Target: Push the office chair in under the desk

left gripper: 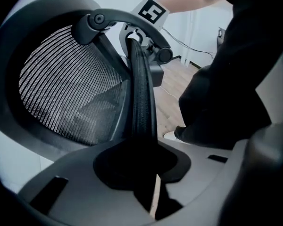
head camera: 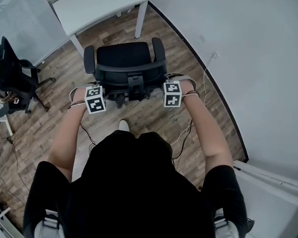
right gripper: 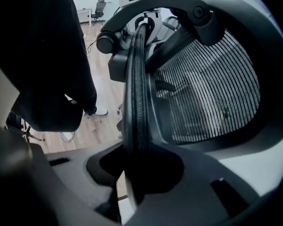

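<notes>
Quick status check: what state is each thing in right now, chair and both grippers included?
office chair: upright, empty, short of the white desk, not under it.
left gripper: shut on the backrest rim.
right gripper: shut on the same rim.
second chair: upright, unoccupied, off to the left.

Black office chair, white desk

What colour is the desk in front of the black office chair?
The desk is white, top and legs alike. The head view shows it best.
</notes>
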`<state>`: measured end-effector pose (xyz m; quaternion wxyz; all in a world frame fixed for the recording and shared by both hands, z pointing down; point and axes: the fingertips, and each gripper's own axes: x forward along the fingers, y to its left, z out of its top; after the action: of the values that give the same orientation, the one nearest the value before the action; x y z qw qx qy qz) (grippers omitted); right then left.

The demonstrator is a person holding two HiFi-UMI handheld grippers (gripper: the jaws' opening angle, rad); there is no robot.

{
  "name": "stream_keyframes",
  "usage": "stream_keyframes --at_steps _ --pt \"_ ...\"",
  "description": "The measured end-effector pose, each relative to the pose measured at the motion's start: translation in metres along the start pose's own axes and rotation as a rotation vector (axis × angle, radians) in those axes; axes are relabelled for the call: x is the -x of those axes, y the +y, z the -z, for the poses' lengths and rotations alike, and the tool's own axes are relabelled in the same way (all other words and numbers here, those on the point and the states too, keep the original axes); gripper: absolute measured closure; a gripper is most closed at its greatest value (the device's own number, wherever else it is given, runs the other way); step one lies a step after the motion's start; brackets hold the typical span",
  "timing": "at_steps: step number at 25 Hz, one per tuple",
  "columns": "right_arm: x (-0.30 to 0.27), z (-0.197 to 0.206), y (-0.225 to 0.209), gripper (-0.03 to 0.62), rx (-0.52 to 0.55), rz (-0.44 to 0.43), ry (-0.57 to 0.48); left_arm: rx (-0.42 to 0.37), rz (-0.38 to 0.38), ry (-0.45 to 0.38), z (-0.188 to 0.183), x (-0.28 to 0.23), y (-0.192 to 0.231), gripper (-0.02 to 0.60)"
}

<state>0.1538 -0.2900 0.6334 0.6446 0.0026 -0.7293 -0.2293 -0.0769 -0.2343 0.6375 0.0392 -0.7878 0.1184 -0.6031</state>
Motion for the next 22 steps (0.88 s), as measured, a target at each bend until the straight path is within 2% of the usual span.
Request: stream_keyframes --at_steps 6,11,22 --pt "-0.004 0.002 -0.007 0.507 0.048 0.02 -0.011 0.037 0.001 -0.002 0.0 -0.004 -0.002 0.503" --pt "-0.012 0.058 -0.048 0.507 0.09 -0.011 -0.051 0.097 0.015 0.019 -0.046 -0.021 0.038 0.502" --pt "-0.028 0.119 -0.107 0.507 0.229 -0.028 -0.108 0.24 -0.034 0.043 -0.1 -0.044 0.074 0.502"
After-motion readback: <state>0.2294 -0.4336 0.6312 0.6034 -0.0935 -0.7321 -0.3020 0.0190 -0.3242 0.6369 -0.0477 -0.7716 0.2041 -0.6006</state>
